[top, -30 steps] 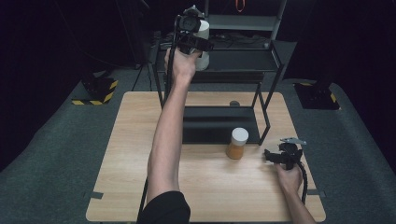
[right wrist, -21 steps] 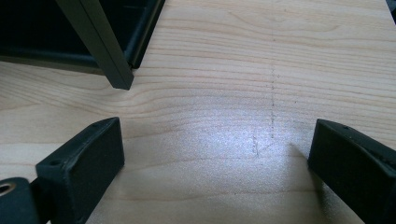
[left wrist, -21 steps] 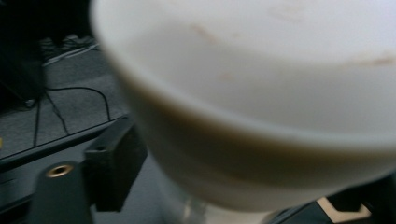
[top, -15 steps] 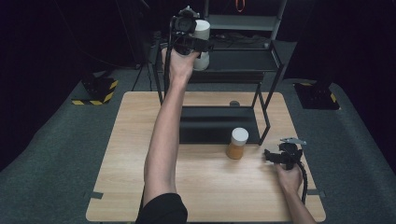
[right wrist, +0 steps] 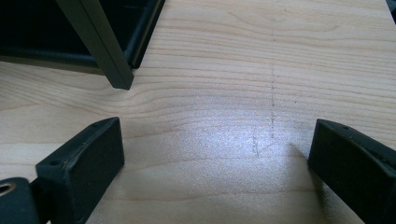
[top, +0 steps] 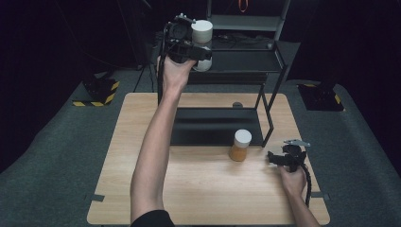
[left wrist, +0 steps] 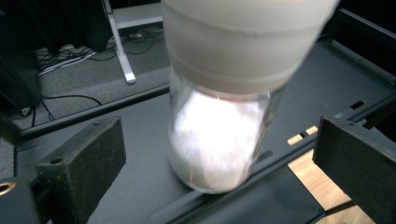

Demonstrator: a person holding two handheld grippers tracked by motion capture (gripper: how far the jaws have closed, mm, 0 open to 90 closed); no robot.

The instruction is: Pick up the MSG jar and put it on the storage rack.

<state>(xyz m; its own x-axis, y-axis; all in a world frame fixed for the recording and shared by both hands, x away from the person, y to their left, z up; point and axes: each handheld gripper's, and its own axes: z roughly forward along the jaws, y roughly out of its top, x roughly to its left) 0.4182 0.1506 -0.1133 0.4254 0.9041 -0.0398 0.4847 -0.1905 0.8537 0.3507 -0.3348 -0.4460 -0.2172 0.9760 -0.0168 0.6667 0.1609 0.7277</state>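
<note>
**Operator:** Starting nearest me: my right gripper (top: 285,158) sits low on the table (top: 142,142) with its jaws spread and nothing but bare wood between them; the orange jar (top: 240,146) stands just beside it, in front of the rack's (top: 279,61) lower tray, untouched; a careless sweep of that hand could topple it.

**Observer:** And the far end?

**Operator:** My left gripper (top: 201,45) is up at the rack's upper shelf (left wrist: 140,135); its jaws have just been opening, and the white jar (left wrist: 219,130) stands between them on the shelf, pads clear of the glass on both sides; so it's released, not held.

**Observer:** What worries you?

**Operator:** The jar seems to stand close to the shelf's front rail; if I draw back crooked, one pad could catch the wide lid or the glass and drag it over the edge; it's top-heavy with that lid, I judge; a straight retreat looks safest.
</note>
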